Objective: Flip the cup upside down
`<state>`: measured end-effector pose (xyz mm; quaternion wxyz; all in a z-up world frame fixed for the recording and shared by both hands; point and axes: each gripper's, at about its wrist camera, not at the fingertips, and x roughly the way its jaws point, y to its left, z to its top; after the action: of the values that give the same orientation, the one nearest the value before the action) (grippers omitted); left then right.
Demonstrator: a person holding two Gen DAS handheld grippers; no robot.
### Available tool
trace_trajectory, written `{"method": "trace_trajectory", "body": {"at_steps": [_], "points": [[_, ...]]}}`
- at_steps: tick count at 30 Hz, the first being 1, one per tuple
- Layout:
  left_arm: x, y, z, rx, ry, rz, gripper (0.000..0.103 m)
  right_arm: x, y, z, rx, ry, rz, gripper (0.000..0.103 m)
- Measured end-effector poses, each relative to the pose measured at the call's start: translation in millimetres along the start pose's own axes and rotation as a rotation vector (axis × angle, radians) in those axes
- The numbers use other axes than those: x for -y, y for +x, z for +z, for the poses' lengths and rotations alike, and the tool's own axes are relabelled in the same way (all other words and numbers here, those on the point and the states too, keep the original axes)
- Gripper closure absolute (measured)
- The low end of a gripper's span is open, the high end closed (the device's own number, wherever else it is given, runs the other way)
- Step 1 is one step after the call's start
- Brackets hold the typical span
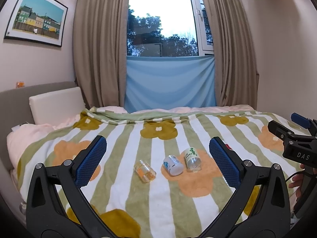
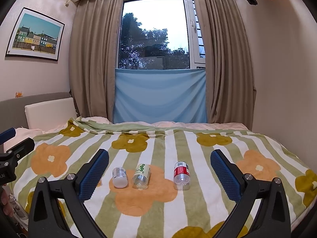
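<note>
**Four cups lie tipped on a flowered bed, both grippers waiting empty**

While neither tool holds anything, the left gripper (image 1: 158,154) and right gripper (image 2: 159,167) hover spread wide above the blanket (image 1: 122,196). Lower centre, from left to right, lie an orange-tinted cup (image 1: 145,171), a white cup (image 1: 173,165), a green-dotted cup (image 1: 192,159) and a red-labelled cup (image 2: 181,175). All rest on their sides, probably so each can be gripped and turned. Behind stand curtains (image 2: 93,59) and a window (image 2: 154,33).

Four small cups, apparently clear plastic — orange-printed (image 1: 145,171), white (image 2: 119,177), green-dotted (image 2: 141,176), red-labelled (image 2: 181,175) — lie sideways on the blanket (image 2: 198,198).
</note>
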<state>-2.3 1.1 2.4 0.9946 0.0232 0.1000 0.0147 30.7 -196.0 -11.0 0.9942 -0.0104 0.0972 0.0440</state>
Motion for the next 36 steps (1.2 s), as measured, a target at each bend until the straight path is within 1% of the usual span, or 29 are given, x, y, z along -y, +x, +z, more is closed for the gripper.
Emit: {"method": "trace_trajectory", "body": {"at_steps": [4,8,17,30,36], "points": [[-2.6,3.9,-1.1,-0.019,-0.015,-0.016,0.0,-0.6,1.0,-1.9,-0.003,0.007,-0.016,0.0],[-4.0,7.0,-3.5,-0.036,-0.022,-0.016,0.0,1.5,2.1,-3.3,-0.012,0.02,-0.023,0.0],[-5.2,7.5,-2.9,-0.045,-0.031,-0.012,0.0,5.4,-0.4,-3.5,-0.01,0.021,-0.034,0.0],[-6.3,8.7,-4.3,-0.059,-0.035,-0.004,0.0,4.9,-0.8,-4.5,-0.011,0.021,-0.033,0.0],[-7.3,9.3,-4.2,-0.059,-0.034,-0.005,0.0,4.8,-3.9,-6.6,0.009,0.026,-0.01,0.0]]}}
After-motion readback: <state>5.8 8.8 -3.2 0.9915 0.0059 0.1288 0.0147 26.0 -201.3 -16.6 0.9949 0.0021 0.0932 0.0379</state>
